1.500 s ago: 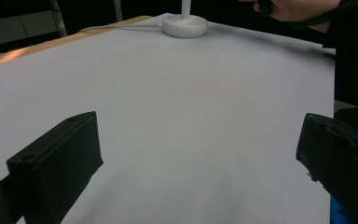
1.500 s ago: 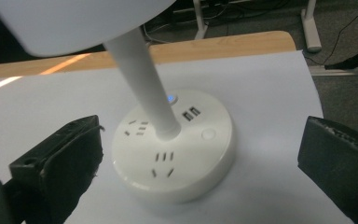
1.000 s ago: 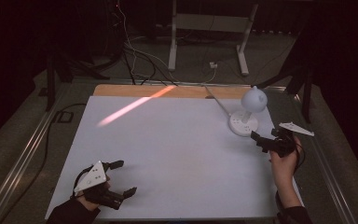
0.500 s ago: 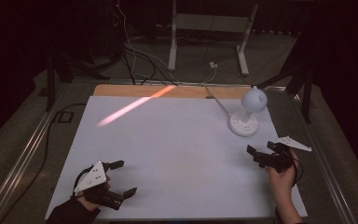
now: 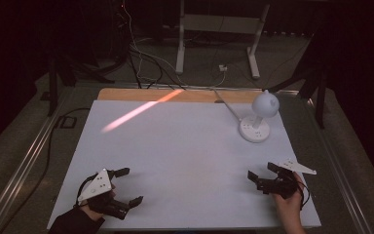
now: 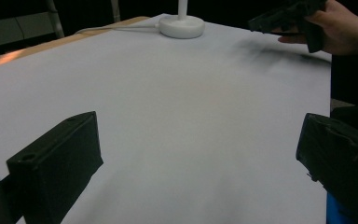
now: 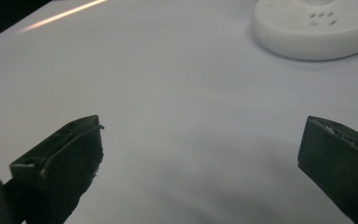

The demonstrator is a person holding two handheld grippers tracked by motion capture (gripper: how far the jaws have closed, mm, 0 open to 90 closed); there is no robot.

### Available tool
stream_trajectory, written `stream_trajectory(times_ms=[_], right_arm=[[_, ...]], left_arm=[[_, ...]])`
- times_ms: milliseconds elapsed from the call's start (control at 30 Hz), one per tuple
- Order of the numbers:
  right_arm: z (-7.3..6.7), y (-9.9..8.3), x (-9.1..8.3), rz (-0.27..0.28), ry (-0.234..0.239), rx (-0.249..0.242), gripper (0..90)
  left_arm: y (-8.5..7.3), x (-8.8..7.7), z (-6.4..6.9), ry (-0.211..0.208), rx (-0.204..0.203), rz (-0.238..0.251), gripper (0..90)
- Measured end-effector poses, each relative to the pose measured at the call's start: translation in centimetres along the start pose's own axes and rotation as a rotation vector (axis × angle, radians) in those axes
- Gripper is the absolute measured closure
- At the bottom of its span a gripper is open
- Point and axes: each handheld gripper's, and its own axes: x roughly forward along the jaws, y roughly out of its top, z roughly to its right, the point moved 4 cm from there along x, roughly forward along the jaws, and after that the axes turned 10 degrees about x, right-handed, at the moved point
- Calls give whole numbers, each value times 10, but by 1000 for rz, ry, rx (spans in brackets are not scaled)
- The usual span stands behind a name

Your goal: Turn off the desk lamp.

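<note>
High view: the right gripper (image 5: 262,176) sits low over the near right part of the white table (image 5: 185,161), held in a hand (image 5: 288,207), jaws spread wide and holding nothing. The only object on the surface is a small white lamp (image 5: 259,117), a round base with a ball-shaped head on a short stem. It lies ahead of the right jaws, toward the far edge, near but clearly apart from them. Its cord (image 5: 226,103) runs off the far edge. The left gripper (image 5: 126,186) rests at the near left corner, jaws likewise released and empty. The lamp lies well apart from it, diagonally across the table. Judgement: the right hand is plainly the nearer one for any reach to the lamp.

Left gripper view: both black jaws stand wide apart with bare table between them. The lamp base (image 6: 182,26) appears far ahead, slightly left of the midline between the jaws. The right gripper (image 6: 289,16) shows at upper right.

Right gripper view: the jaws are parted with nothing between them. The lamp base (image 7: 318,28) lies ahead and off to the side of the right-hand jaw, not on the midline. Judgement: a grasp calls for the gripper to swing toward that side and advance, since the stem stands upright above the base and would need to be taken from the side.
</note>
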Motion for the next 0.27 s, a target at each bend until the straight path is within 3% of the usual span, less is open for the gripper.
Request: stream_trajectory(times_ms=[100, 267], right_arm=[[-4, -5, -2, -22, 11, -31, 0], [-6, -3, -1, -15, 14, -59, 0]], left_arm=[[0, 0, 0, -1, 0, -1, 6], [0, 1, 0, 0, 1, -4, 6]])
